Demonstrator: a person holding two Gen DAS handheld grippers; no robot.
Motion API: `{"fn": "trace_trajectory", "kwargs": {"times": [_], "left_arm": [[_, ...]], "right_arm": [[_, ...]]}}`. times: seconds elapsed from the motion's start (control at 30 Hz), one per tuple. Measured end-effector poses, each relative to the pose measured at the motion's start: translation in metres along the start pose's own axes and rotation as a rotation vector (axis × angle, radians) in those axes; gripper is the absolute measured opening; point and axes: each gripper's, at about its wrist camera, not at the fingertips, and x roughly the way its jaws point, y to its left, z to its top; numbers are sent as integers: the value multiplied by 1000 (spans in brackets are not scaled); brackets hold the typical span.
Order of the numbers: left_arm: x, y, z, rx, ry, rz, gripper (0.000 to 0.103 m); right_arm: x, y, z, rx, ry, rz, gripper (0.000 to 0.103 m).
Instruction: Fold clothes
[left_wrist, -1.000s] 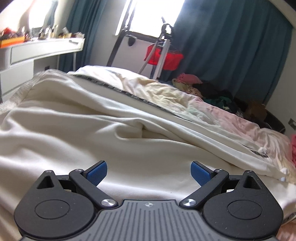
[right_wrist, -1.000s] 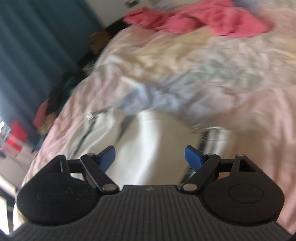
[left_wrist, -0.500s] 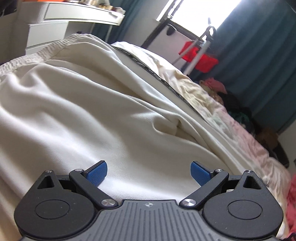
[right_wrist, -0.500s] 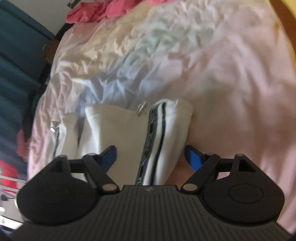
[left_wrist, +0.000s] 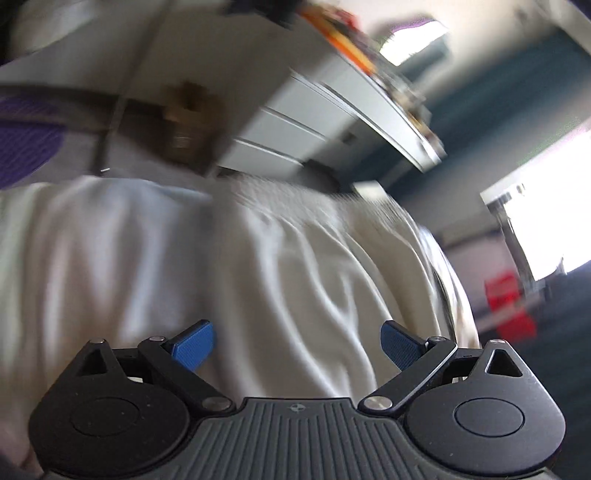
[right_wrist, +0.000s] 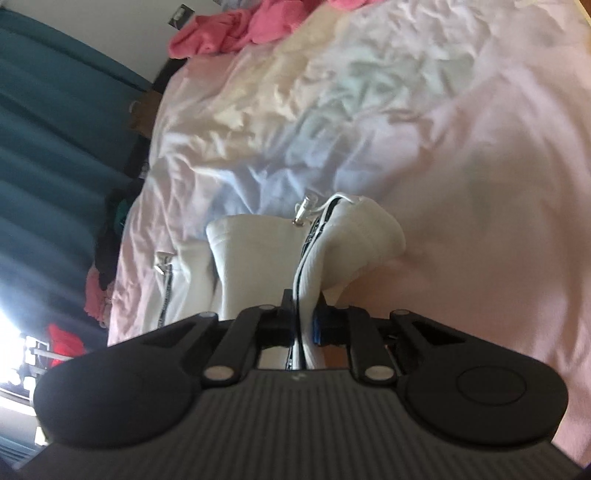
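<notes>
A cream-white garment (left_wrist: 229, 266) with a black zipper stripe lies rumpled on the bed. In the left wrist view, which is motion-blurred, my left gripper (left_wrist: 297, 347) hovers open just above its wrinkled cloth, blue pads wide apart. In the right wrist view my right gripper (right_wrist: 303, 325) is shut on the striped edge of the white garment (right_wrist: 258, 251), near a metal zipper pull (right_wrist: 304, 210). The pinched cloth rises as a ridge from the jaws.
A pale pink crumpled bedsheet (right_wrist: 461, 155) covers the bed. Pink clothes (right_wrist: 236, 33) are heaped at its far end. Teal curtains (right_wrist: 55, 147) hang to the left. White drawers (left_wrist: 295, 122) with clutter on top stand beyond the bed edge.
My right gripper has gone from open over the striped edge to shut on it. The left gripper has swung left, its view turning from the curtains towards the white drawers.
</notes>
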Motion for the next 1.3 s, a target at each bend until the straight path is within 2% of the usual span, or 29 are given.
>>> {"fn": "trace_trajectory", "kwargs": {"times": [0.13,0.23,0.33,0.4,0.43,0.47,0.5,0.53,0.57,0.67,0.77,0.87,1.0,1.17,1.3], "left_arm": [[7,20,8,-107,43,45,98],[14,16,7,-94,47,26,95],[20,13,2,-89,30,-2,88],[24,11,-3,-90,7,-27,69],[27,11,-5,-97,8,-45,65],[29,12,-6,-107,10,-51,53],[30,12,-7,-112,5,-47,37],[31,13,-7,-116,0,-43,32],[33,15,-8,-129,0,-48,19],[28,19,-8,-146,-17,-87,10],[11,11,-5,-75,-58,-160,8],[-8,1,8,-50,-79,-237,8],[-11,-31,26,-25,-66,-281,7],[18,-106,45,46,-46,-298,7],[72,-175,44,109,-50,-261,7]], "right_arm": [[0,-6,2,33,7,-4,12],[3,-11,2,56,18,-11,12],[7,-16,2,79,30,-17,12],[9,-19,2,95,38,-22,12],[11,-20,2,103,42,-24,12],[12,-22,3,111,46,-26,12],[13,-23,3,119,50,-28,12],[13,-22,3,112,47,-29,12],[13,-19,3,92,37,-31,12],[7,-13,4,50,9,-17,11],[-9,-4,8,-13,-22,16,11],[-27,1,14,-50,-48,68,11],[-34,18,19,-88,-73,111,10],[-18,78,23,-158,-103,171,10],[24,150,19,-256,-141,176,10]]}}
